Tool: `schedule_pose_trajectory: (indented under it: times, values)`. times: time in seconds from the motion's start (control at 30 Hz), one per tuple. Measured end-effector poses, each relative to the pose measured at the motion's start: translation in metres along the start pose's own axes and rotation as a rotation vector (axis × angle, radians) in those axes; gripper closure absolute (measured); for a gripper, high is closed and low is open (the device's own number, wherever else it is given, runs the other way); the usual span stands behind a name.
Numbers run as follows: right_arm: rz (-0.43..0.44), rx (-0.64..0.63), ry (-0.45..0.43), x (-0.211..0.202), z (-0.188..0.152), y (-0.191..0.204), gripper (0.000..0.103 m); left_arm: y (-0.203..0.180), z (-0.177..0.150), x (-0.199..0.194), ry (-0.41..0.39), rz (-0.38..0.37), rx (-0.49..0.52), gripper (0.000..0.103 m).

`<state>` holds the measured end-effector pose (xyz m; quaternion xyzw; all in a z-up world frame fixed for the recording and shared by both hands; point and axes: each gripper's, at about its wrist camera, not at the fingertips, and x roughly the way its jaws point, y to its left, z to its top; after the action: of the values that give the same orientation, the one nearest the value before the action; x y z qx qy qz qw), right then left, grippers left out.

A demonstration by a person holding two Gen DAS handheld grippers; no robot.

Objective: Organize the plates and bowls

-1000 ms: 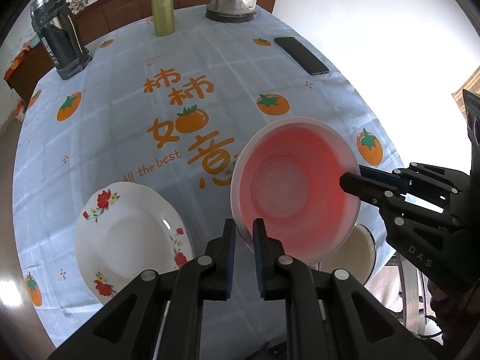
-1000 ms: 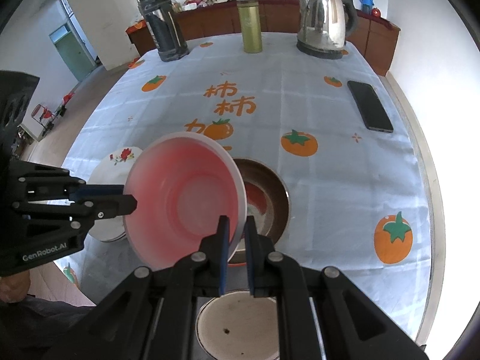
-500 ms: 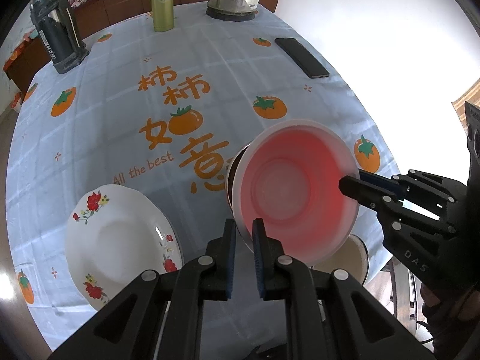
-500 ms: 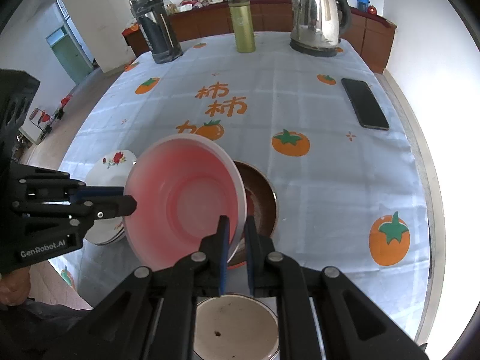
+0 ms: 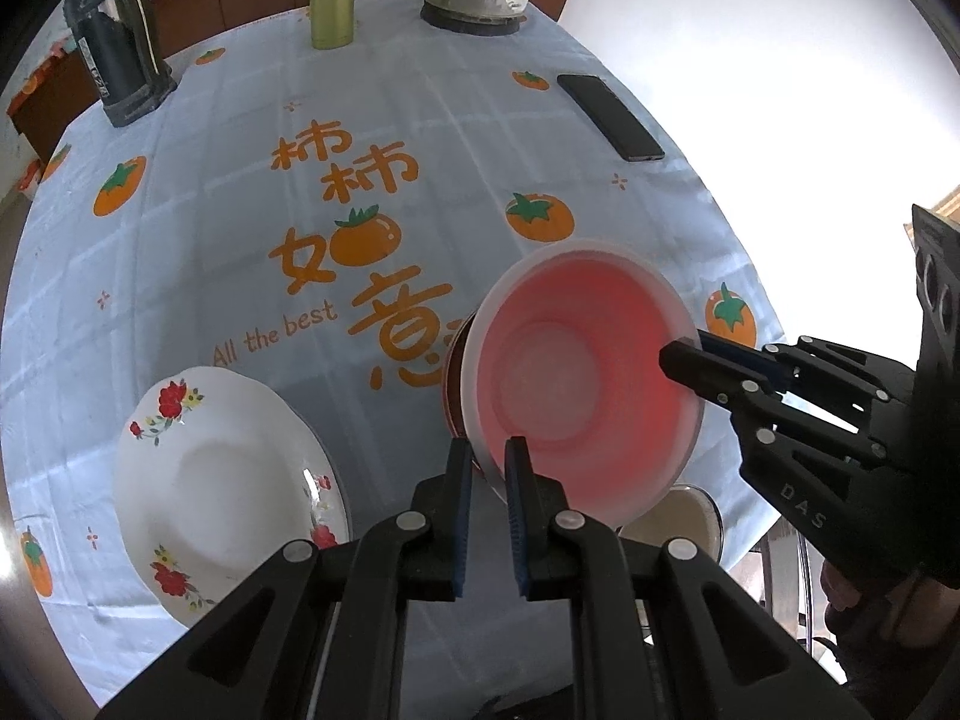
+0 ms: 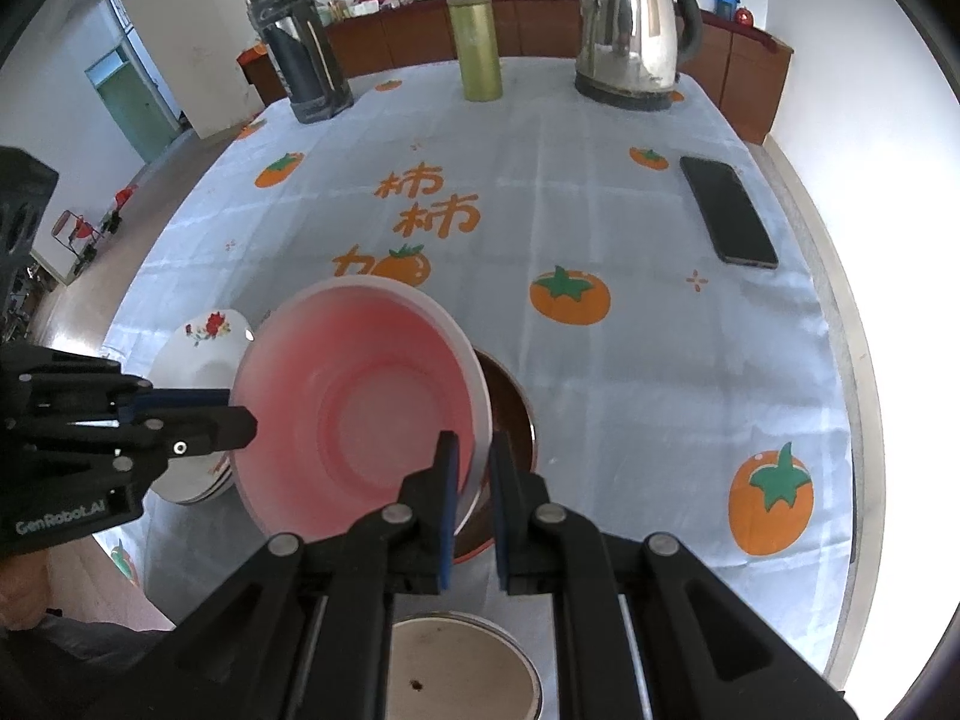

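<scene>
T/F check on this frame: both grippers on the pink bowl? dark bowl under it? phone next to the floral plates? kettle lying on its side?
1. Both the left gripper and the right gripper clamp the rim of the pink bowl. True.
2. A dark brown bowl sits just beneath it. True.
3. The phone lies beside the floral plates. False: it is far across the table, near the opposite edge.
4. The kettle lies on its side. False: it stands upright on its base.

A table in a pale blue cloth is carrying a kettle, green flask and dark jar far off, a phone right, flowered plates near left, a brown bowl near
</scene>
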<state>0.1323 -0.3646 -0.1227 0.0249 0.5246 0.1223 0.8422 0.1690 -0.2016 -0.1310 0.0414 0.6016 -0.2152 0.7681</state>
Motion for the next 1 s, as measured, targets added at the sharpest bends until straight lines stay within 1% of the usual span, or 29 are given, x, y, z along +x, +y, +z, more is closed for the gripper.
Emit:
schedule_pose_trajectory:
  times: [0.53, 1.0]
  values:
    - [-0.027, -0.007, 0.035, 0.015, -0.002, -0.008, 0.093, -0.006, 0.002, 0.017, 0.032, -0.013, -0.014, 0.091]
    - [-0.028, -0.031, 0.059, 0.024, -0.002, -0.01, 0.093, -0.004, 0.001, 0.023, 0.058, -0.021, -0.042, 0.09]
